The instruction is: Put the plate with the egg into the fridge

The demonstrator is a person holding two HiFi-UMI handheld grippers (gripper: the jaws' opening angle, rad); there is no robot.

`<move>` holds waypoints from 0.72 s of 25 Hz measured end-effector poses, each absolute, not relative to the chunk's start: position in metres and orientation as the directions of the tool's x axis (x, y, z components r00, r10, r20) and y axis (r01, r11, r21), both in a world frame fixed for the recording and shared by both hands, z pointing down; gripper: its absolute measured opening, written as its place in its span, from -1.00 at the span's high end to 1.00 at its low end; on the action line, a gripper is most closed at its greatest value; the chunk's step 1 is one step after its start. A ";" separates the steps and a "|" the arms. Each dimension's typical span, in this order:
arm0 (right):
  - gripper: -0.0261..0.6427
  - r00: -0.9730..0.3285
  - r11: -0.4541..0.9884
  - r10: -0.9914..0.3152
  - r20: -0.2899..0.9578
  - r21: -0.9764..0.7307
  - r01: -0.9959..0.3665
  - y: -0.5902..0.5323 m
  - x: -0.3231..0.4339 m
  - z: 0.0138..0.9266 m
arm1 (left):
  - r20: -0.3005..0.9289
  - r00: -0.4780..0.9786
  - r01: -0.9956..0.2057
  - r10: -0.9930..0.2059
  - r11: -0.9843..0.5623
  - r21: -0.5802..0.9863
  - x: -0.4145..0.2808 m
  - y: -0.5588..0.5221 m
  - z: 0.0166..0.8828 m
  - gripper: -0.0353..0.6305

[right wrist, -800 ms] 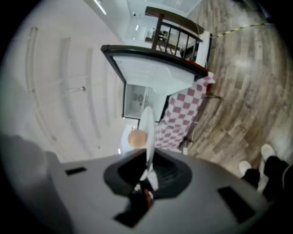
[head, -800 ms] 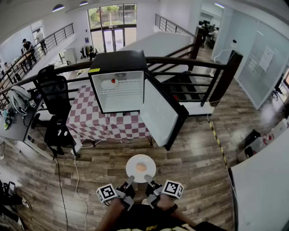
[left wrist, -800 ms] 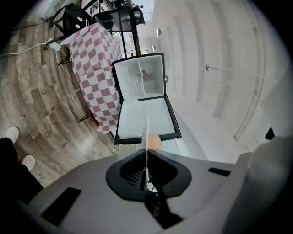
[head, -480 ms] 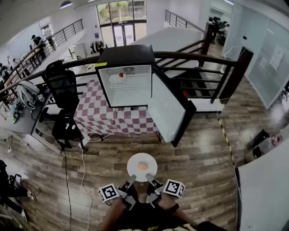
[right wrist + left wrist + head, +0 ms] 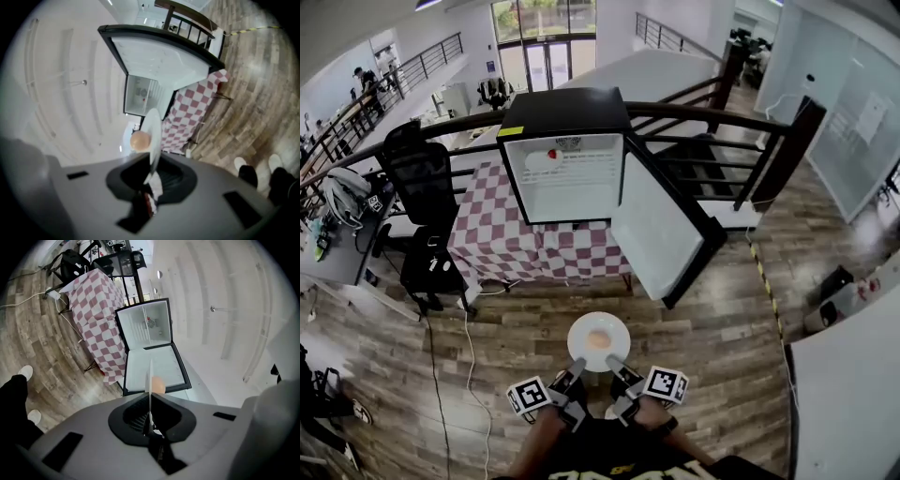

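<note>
Wood-plank floor (image 5: 703, 319) spreads wide between the person and the fridge, bounded by a white counter (image 5: 853, 375) at the right edge and a desk (image 5: 333, 258) at the left. A dark railing (image 5: 712, 117) with slanted bars runs behind. The table (image 5: 502, 234), draped in red-and-white checked cloth that hangs low, carries the fridge (image 5: 567, 155), a boxy black cabinet with a white lining that stands open toward the person. Its door (image 5: 661, 230), flat and white inside with a black rim, swings out to the right and juts over the planks. A black mesh chair (image 5: 417, 178) stands just beside the table's left side. A thin white cable (image 5: 467, 347) trails over the planks left of the plate. The plate (image 5: 581, 330), round, white and thin, is held level above the floor, well short of the fridge. The left gripper (image 5: 577, 364) is clamped on its near-left rim and the right gripper (image 5: 613, 362) on its near-right rim; each gripper view shows the rim edge-on between pinched jaws. The egg (image 5: 598, 339), a smooth tan oval, lies at the plate's middle.
</note>
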State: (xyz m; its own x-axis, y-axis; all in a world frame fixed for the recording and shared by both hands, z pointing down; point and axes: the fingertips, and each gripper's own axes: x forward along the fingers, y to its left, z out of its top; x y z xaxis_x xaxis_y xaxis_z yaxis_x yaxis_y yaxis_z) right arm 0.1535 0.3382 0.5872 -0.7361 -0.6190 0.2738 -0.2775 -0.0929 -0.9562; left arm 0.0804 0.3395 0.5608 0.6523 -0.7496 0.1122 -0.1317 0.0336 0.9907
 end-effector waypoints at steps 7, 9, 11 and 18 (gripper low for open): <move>0.81 -0.733 -0.127 -0.622 0.275 -0.959 -0.252 0.288 0.105 0.589 | 0.115 0.669 -0.140 -0.734 0.027 0.990 0.031 0.289 0.563 0.79; 0.82 -0.737 -0.126 -0.615 0.278 -0.958 -0.257 0.273 0.089 0.585 | 0.106 0.668 -0.132 -0.736 0.023 0.991 0.016 0.276 0.557 0.79; 0.81 -0.743 -0.119 -0.609 0.276 -0.959 -0.259 0.259 0.069 0.583 | 0.100 0.662 -0.134 -0.743 0.014 0.991 -0.004 0.263 0.555 0.79; 0.81 -0.753 -0.138 -0.587 0.297 -0.953 -0.268 0.227 0.011 0.591 | 0.113 0.652 -0.139 -0.750 0.028 0.990 -0.063 0.231 0.564 0.79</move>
State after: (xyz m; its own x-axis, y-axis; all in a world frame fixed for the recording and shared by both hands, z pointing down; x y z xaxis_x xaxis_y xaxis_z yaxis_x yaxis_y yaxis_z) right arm 0.0114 0.2270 0.5910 -0.7533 -0.5868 0.2971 -0.2683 -0.1383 -0.9534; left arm -0.0627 0.2306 0.5641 0.6517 -0.7500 0.1130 -0.1388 0.0285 0.9899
